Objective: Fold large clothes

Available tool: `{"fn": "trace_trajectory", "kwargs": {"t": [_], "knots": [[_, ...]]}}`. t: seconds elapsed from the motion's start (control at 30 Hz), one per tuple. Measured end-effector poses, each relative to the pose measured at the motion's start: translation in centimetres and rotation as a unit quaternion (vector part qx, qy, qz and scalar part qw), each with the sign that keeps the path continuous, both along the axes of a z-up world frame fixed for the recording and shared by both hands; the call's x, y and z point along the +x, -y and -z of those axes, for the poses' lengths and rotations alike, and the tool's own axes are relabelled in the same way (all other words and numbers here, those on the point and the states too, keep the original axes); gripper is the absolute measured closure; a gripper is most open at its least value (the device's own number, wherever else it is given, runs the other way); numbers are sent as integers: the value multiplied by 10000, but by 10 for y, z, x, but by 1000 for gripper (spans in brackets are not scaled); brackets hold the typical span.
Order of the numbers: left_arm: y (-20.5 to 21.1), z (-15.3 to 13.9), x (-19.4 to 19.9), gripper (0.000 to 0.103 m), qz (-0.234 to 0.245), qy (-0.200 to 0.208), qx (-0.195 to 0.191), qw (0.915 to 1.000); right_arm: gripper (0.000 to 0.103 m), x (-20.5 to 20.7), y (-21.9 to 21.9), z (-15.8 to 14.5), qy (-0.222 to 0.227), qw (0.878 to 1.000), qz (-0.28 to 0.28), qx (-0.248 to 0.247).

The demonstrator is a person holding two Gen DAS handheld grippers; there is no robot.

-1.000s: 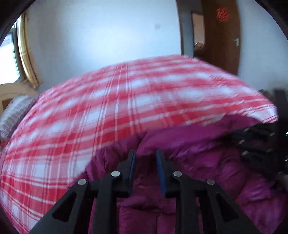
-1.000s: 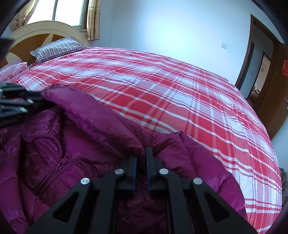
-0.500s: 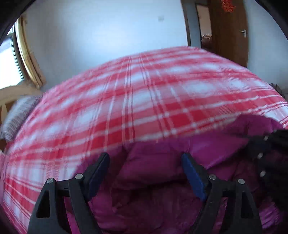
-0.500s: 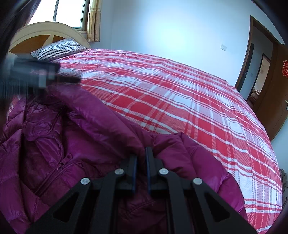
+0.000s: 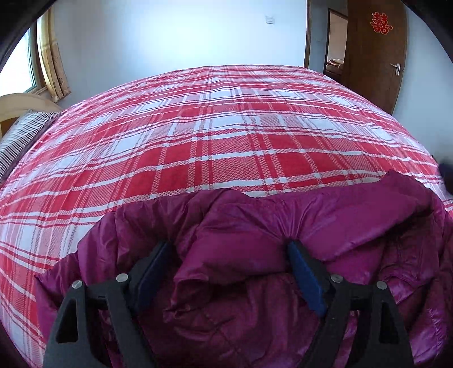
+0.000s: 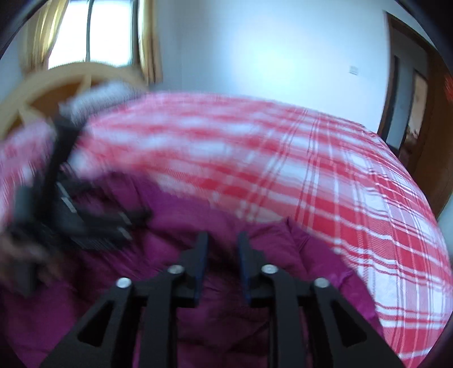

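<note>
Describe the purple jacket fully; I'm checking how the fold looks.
The jacket is a glossy magenta quilted puffer, crumpled on the red plaid bedspread at its near edge. A sleeve-like fold lies across its top. The left gripper, open, straddles a bunched ridge; the right gripper is slightly parted over it.

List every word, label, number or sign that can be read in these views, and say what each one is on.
"囍": a red double-happiness sign stuck high on the brown wooden door, clear in the left wrist view.
The same sign shows in the right wrist view only as a red smear at the frame's edge, too blurred to read.
No readable text shows on the purple down jacket, the plaid bedspread or either gripper.
</note>
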State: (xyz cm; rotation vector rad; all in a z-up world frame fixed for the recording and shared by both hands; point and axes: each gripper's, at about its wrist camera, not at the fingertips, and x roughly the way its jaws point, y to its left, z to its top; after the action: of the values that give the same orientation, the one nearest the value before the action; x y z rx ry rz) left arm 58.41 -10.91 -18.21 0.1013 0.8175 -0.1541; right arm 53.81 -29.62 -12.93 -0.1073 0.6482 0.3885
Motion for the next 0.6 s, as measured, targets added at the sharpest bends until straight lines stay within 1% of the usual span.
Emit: {"fn": "trace_trajectory", "kwargs": {"t": [0.07,0.13,0.17,0.23,0.27,0.33,0.37,0.4,0.43,0.5,0.53,0.57,0.6], "knots": [[0,0,-1,18,-4,24,7,10000,69,0,7,-23,66,9983,338,469],[0,0,0,18,-5,14,-14,10000,67,15,9,-33,-208,9938,741,806],[0,0,-1,18,-3,13,-21,10000,67,27,9,-31,-430,9904,917,940],[0,-1,-2,18,-1,29,-26,10000,67,43,4,-16,-779,9879,1079,797],[-1,-3,-4,18,-5,58,-23,10000,68,50,3,-1,-990,9861,1198,586],[-3,-14,-13,18,-19,215,-79,9997,72,50,2,26,-1241,9842,1215,336],[-3,-23,-19,18,23,336,-192,9993,74,46,3,33,-1256,9846,1198,212],[-2,-35,-28,18,100,559,-297,9979,74,41,4,39,-1212,9859,1144,116],[1,-44,-34,18,146,761,-321,9965,74,34,5,42,-1104,9881,1070,95],[14,-59,-41,18,241,1023,-297,9940,74,29,12,41,-1029,9891,1024,237],[24,-64,-40,18,350,1024,-312,9936,74,29,13,41,-1039,9889,1025,278],[33,-62,-36,18,461,917,-275,9943,74,30,14,42,-1050,9888,1027,277],[42,-56,-30,18,552,759,-158,9955,74,30,12,43,-1028,9891,1025,229]]}}
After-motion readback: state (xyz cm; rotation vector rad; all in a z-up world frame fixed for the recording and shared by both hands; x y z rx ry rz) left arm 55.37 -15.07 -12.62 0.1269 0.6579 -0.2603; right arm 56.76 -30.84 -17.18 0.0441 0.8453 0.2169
